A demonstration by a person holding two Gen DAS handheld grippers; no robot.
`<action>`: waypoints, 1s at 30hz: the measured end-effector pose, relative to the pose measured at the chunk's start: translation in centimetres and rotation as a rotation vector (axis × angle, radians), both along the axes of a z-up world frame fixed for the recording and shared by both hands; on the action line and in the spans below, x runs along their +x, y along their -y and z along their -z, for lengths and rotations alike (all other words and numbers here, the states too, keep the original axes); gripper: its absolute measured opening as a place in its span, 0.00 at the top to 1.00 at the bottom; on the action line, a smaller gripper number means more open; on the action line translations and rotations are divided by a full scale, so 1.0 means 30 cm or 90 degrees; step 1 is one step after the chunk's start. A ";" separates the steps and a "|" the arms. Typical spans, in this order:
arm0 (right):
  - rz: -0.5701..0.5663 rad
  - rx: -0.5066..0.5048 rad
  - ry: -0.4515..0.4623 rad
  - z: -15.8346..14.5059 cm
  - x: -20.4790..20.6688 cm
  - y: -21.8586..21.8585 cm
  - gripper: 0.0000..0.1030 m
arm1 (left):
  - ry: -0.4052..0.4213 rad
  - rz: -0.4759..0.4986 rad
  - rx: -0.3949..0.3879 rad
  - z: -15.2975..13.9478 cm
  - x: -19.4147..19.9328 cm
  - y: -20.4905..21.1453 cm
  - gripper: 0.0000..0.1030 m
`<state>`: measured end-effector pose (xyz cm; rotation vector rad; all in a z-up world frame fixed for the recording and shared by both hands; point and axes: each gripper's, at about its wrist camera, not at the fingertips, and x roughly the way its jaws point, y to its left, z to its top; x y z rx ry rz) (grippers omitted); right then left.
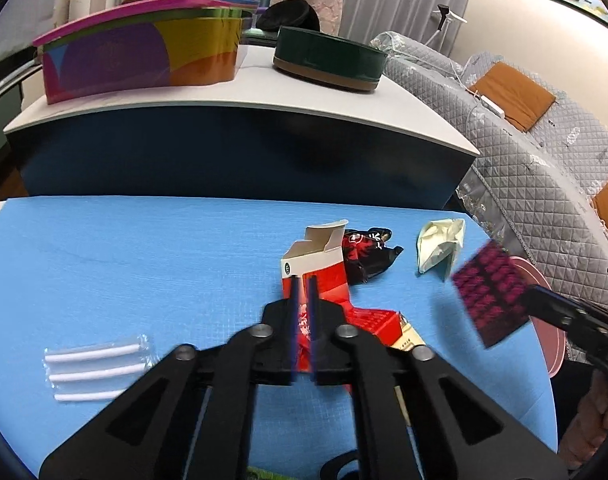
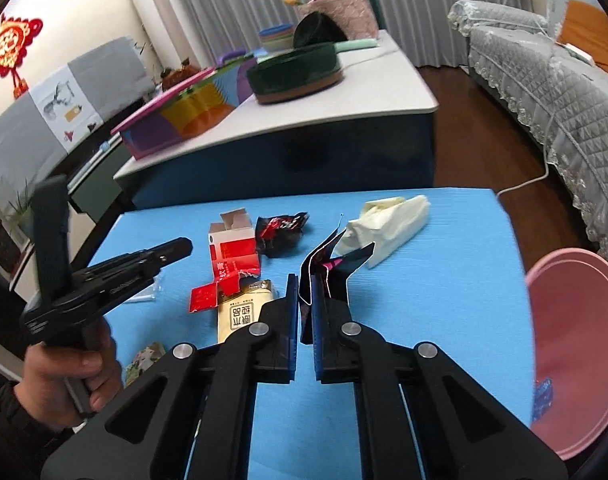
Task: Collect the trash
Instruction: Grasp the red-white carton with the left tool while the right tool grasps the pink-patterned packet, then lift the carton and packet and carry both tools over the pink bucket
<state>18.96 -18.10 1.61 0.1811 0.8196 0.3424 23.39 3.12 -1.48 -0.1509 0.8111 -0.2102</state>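
Observation:
On the blue table top [image 1: 143,260] lie a torn red and white carton [image 1: 320,276], a black and red wrapper [image 1: 364,252], a crumpled cream tissue [image 1: 440,246] and a clear packet of white sticks [image 1: 95,372]. My left gripper [image 1: 302,284] hovers over the red carton with its jaws nearly together and nothing between them. My right gripper [image 2: 304,280] is shut on a black and pink wrapper [image 2: 324,268], held above the table; it shows blurred in the left wrist view [image 1: 490,292]. A pink bin [image 2: 576,344] stands at the table's right edge.
A raised white counter [image 1: 239,92] behind the table carries a colourful box [image 1: 139,60] and a round green tin [image 1: 328,60]. A quilted grey sofa [image 1: 544,152] stands to the right. A beige packet [image 2: 243,312] lies beside the red carton.

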 end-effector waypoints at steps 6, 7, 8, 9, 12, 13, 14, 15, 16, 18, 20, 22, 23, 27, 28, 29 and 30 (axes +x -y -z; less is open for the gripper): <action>0.005 -0.007 0.008 -0.021 -0.033 0.063 0.94 | -0.018 0.005 0.013 0.044 0.057 0.008 0.69; 0.005 -0.007 0.009 -0.023 -0.035 0.071 0.94 | -0.023 0.004 0.011 0.055 0.068 0.005 0.68; 0.006 -0.007 0.010 -0.027 -0.034 0.079 0.94 | -0.029 0.001 0.005 0.065 0.080 0.000 0.68; 0.007 -0.007 0.012 -0.031 -0.034 0.087 0.94 | -0.033 -0.001 0.000 0.072 0.087 -0.004 0.68; 0.008 -0.006 0.016 -0.040 -0.036 0.105 0.94 | -0.041 0.003 -0.012 0.087 0.105 -0.010 0.68; 0.007 -0.007 0.017 -0.042 -0.036 0.109 0.94 | -0.045 0.008 -0.021 0.091 0.109 -0.011 0.68; 0.007 -0.007 0.017 -0.043 -0.036 0.111 0.94 | -0.050 0.013 -0.031 0.094 0.113 -0.012 0.69; 0.007 -0.008 0.017 -0.043 -0.036 0.114 0.94 | -0.051 0.016 -0.036 0.096 0.112 -0.012 0.69; 0.007 -0.008 0.017 -0.043 -0.036 0.114 0.94 | -0.051 0.020 -0.038 0.097 0.110 -0.010 0.73; 0.007 -0.008 0.018 -0.046 -0.037 0.118 0.94 | -0.048 0.025 -0.039 0.091 0.099 -0.010 0.82; 0.008 -0.007 0.022 -0.053 -0.040 0.120 0.94 | -0.044 0.024 -0.044 0.080 0.082 -0.016 0.87; 0.009 -0.006 0.027 -0.064 -0.045 0.122 0.94 | -0.038 0.024 -0.043 0.063 0.063 -0.019 0.89; 0.010 -0.005 0.030 -0.069 -0.049 0.121 0.94 | -0.034 0.024 -0.039 0.052 0.048 -0.020 0.91; 0.015 -0.007 0.038 -0.089 -0.071 0.126 0.94 | -0.016 0.016 -0.032 0.001 -0.009 -0.022 0.94; 0.016 -0.008 0.040 -0.092 -0.078 0.125 0.94 | -0.012 0.016 -0.029 -0.011 -0.020 -0.021 0.95; 0.017 -0.011 0.044 -0.101 -0.087 0.127 0.94 | -0.003 0.016 -0.021 -0.032 -0.042 -0.016 0.95; 0.017 -0.016 0.048 -0.110 -0.096 0.128 0.94 | 0.003 0.017 -0.016 -0.046 -0.054 -0.011 0.95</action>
